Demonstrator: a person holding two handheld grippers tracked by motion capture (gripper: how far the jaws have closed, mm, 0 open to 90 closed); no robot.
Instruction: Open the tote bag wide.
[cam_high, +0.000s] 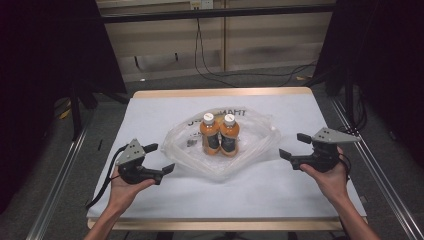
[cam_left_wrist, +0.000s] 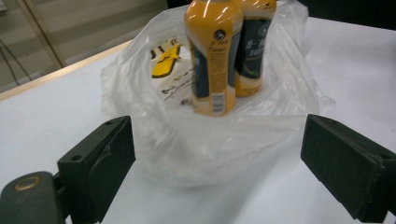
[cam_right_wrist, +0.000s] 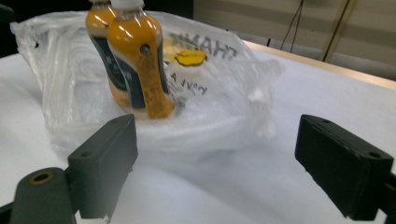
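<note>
Clear plastic bag is lying slumped mid-bench around two upright orange bottles, as the left tongs and right tongs are flanking it, both gaping and empty; any snagging tug on the film is likely toppling the bottles.

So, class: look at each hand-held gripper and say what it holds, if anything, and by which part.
Nothing is held. The left hand-held gripper and right hand-held gripper are both open, apart from the plastic bag with the two orange bottles.
</note>
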